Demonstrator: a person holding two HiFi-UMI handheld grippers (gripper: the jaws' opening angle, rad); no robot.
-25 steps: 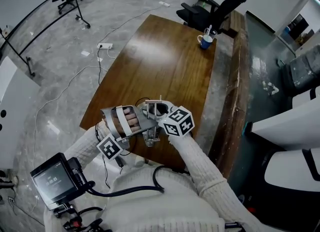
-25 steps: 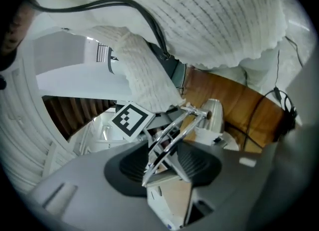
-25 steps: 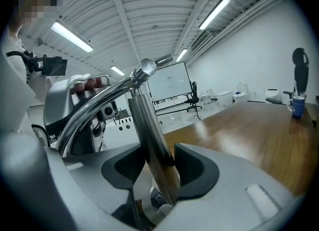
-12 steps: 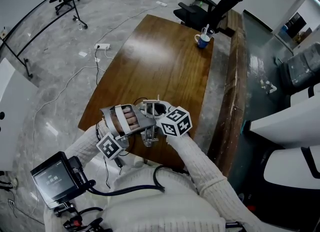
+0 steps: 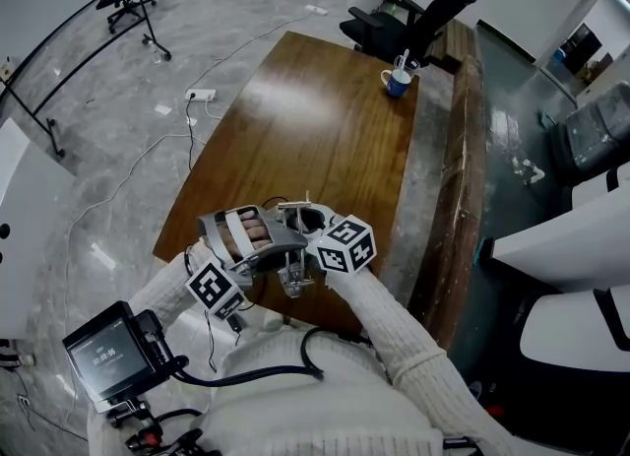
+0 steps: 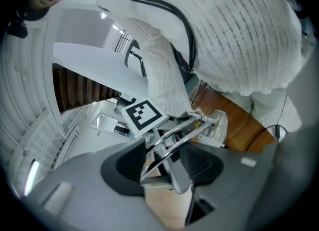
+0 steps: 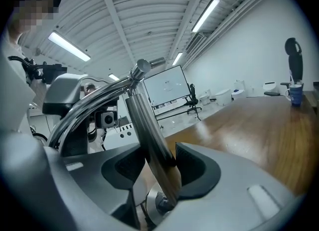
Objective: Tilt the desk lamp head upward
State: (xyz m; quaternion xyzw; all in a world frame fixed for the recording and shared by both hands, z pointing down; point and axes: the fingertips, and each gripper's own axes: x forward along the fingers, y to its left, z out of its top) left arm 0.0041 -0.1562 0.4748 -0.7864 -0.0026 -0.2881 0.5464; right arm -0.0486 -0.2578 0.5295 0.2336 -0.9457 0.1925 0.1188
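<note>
A chrome desk lamp (image 5: 296,247) stands at the near edge of the wooden desk (image 5: 315,119), with both grippers on it from either side. My left gripper (image 5: 279,250) reaches in from the left. In the left gripper view its jaws (image 6: 167,167) are opening, and the lamp's thin chrome rods (image 6: 175,136) run between the pads. My right gripper (image 5: 313,247), with its marker cube (image 5: 346,244), comes from the right. In the right gripper view it (image 7: 152,167) is shut on the lamp's thick chrome post (image 7: 145,125). The lamp head is mostly hidden by the grippers.
A blue mug (image 5: 396,82) stands at the desk's far end, with a black office chair (image 5: 413,16) behind it. A raised stone ledge (image 5: 463,168) runs along the desk's right side. Cables and a power strip (image 5: 204,95) lie on the floor to the left.
Both grippers and the lamp stay at the desk's near edge, drifting slightly down in the view. No clear change in the lamp's pose shows.
</note>
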